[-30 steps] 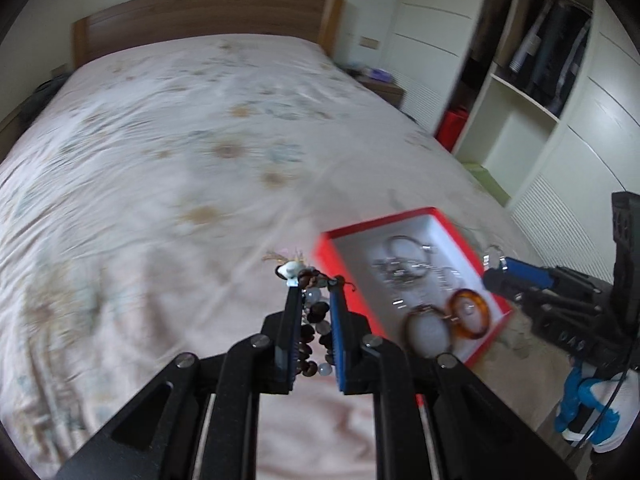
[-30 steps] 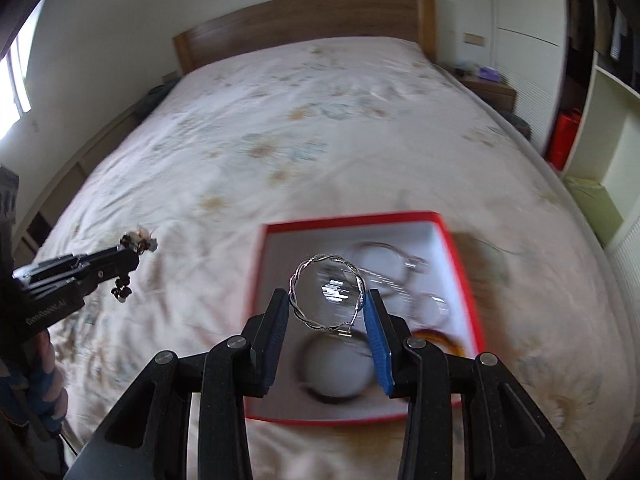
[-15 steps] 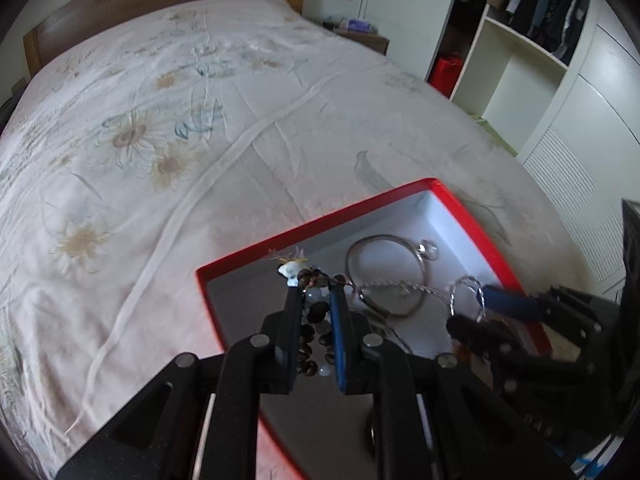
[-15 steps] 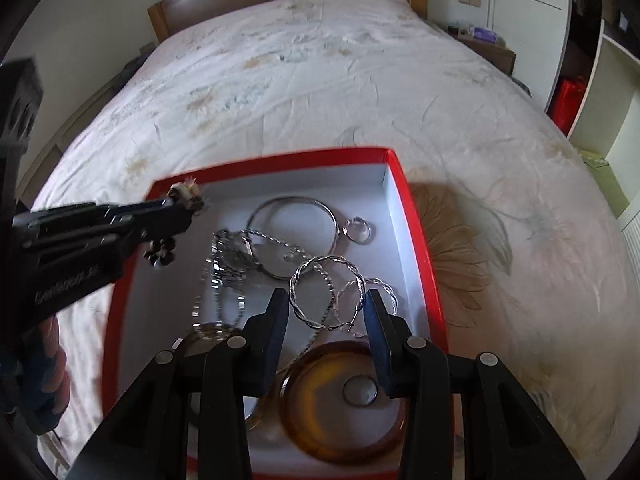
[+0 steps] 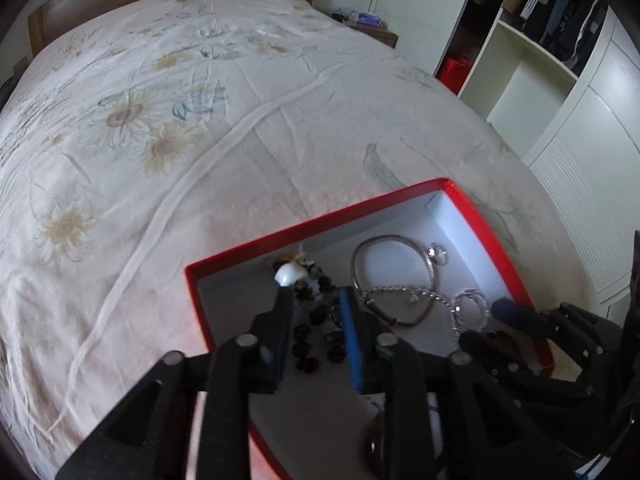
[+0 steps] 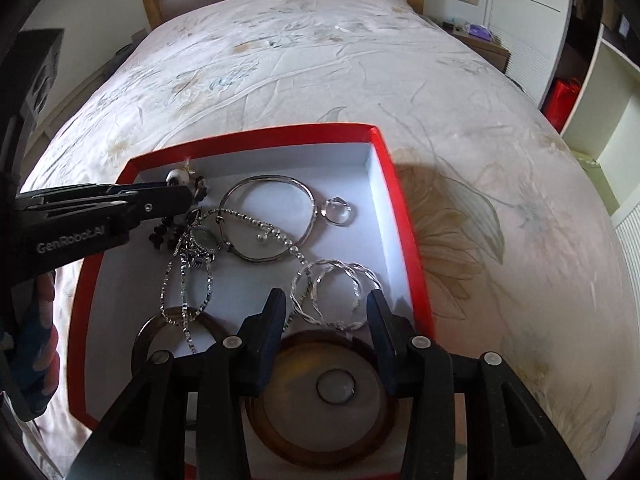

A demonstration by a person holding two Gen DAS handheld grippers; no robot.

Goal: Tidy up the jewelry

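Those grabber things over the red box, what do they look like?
The left gripper and the right gripper are black plastic, each with two long fingers, blue pads inside and silver screws. White "GenRobot.AI" letters mark the left one's side. The hand holding it wears a blue glove.

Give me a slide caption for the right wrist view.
Right gripper open over a twisted silver bangle lying in the red box on the bed.

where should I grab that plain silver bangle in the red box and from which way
Take the plain silver bangle on its far arc, coming straight down with one finger inside the hoop and one outside. It lies flat on the red box floor, and a beaded chain crosses its near side, so the far arc looks freest.
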